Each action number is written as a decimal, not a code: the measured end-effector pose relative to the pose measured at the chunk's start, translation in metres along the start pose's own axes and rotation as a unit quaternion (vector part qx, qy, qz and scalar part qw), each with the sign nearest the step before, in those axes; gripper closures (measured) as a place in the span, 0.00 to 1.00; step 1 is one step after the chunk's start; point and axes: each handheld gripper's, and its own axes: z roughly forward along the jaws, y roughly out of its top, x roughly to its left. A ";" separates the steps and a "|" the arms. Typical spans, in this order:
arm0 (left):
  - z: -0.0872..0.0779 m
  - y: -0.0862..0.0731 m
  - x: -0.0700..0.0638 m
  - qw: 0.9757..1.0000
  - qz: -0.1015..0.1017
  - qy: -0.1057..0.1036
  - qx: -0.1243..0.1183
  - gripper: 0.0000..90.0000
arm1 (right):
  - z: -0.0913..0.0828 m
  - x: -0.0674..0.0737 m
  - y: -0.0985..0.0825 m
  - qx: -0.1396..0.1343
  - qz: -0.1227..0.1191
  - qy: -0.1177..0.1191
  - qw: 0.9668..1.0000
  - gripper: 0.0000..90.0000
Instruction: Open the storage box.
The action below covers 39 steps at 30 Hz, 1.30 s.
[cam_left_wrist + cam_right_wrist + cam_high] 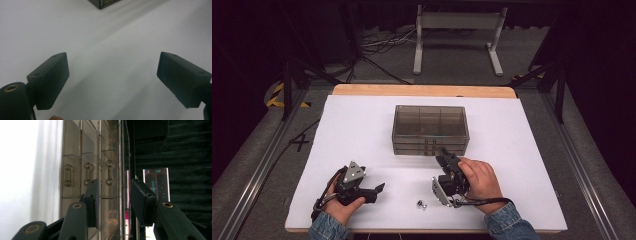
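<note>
The white table top [362, 130] is evenly and brightly lit, while the room around it is dark. In the left gripper view the surface beyond the fingers [50, 80] is soft and hazy, crossed by faint shadows. In the right gripper view the drawer box [100, 157] just past the fingers [142, 200] shows glare.

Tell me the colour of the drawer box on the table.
Smoky, see-through brown-grey drawer box; clearest in the high view.
</note>
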 end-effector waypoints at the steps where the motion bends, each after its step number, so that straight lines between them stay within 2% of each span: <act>1: 0.000 0.000 0.000 1.000 0.001 0.000 0.000 0.13 | 0.001 0.001 0.000 0.000 -0.003 -0.001 1.000 0.68; 7: 0.001 0.000 0.000 1.000 0.001 -0.001 0.003 0.13 | 0.010 0.006 0.002 0.007 -0.031 -0.008 0.999 0.70; 15: 0.001 0.000 0.000 1.000 0.003 -0.002 0.002 0.13 | 0.020 0.012 0.004 0.011 -0.047 -0.015 0.999 0.72; 21: 0.001 0.000 -0.001 1.000 -0.001 -0.003 0.003 0.13 | 0.026 0.012 0.004 0.015 -0.043 -0.022 0.999 0.74; 28: 0.001 0.000 -0.001 1.000 0.005 -0.004 0.003 0.13 | 0.035 0.012 0.001 0.018 -0.045 -0.022 0.999 0.76; 39: 0.002 0.000 -0.002 1.000 0.004 -0.004 0.002 0.13 | 0.041 0.008 -0.001 0.015 -0.020 -0.023 0.999 0.84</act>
